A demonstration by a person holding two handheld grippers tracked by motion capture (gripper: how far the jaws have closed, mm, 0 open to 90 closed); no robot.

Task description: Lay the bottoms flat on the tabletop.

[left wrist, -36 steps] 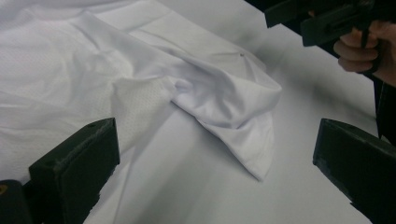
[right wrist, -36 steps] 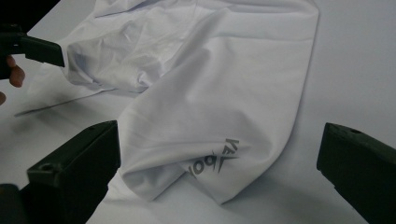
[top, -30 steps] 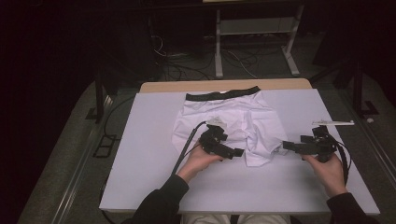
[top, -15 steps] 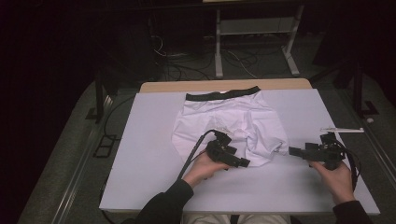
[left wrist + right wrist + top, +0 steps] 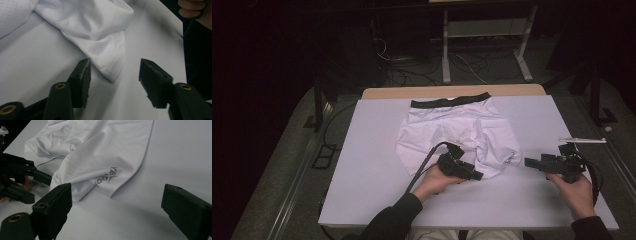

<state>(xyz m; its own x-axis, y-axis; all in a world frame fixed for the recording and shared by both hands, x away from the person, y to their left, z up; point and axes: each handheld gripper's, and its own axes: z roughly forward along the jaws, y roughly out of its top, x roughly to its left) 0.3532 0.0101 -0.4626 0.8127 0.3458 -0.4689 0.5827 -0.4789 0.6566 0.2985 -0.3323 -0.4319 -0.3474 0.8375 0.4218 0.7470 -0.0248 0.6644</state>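
Lying between both wide-open claws, left claw (image 5: 476,175) and right claw (image 5: 532,162): white shorts (image 5: 462,132).

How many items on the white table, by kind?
White fabric shorts with black waistband: 1
Thin white pen-like stick at the table's right edge: 1
Black two-jaw grippers, left gripper and right gripper, both open: 2
Total: 4
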